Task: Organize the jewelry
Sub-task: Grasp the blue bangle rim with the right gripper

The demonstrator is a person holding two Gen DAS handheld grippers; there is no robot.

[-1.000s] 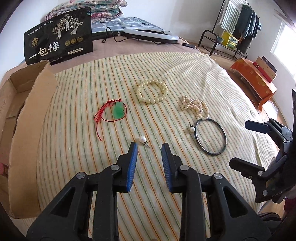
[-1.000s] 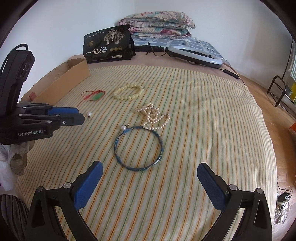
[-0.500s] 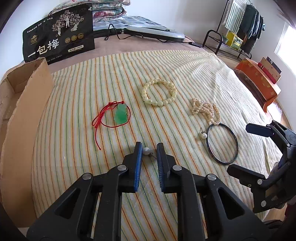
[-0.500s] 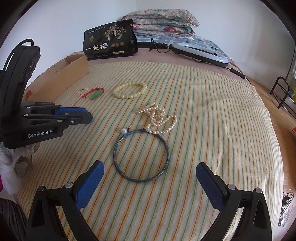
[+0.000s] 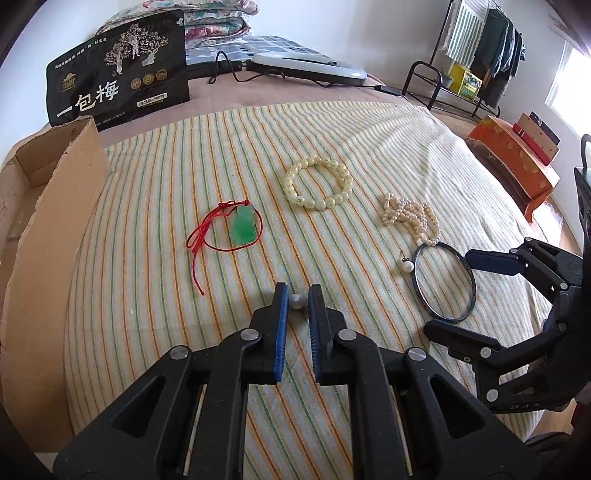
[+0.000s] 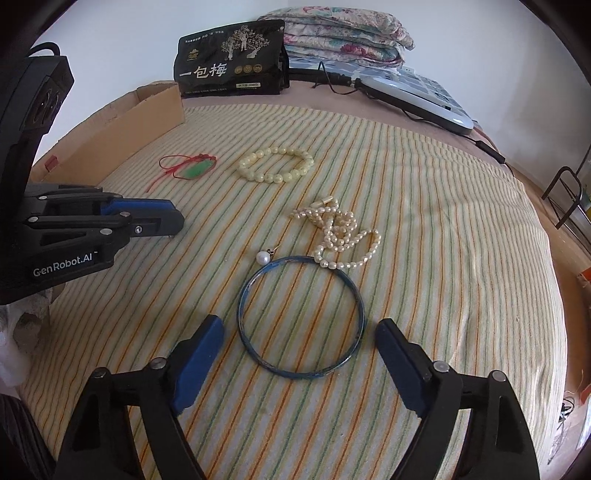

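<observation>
Your left gripper is pinching a single pearl earring between its blue pads, right at the tips, low over the striped cloth. Your right gripper is closing its jaws around the blue bangle, which is lying flat between them with neither pad touching it yet.

Just beyond the bangle's far rim a second pearl earring is sitting, and a heaped pearl strand is overlapping that rim. Farther ahead a cream bead bracelet is lying apart. Ahead and left of your left gripper, a green pendant on a red cord is resting. A cardboard box is standing at the cloth's left edge. At the back, a black printed pouch is leaning before folded quilts.
</observation>
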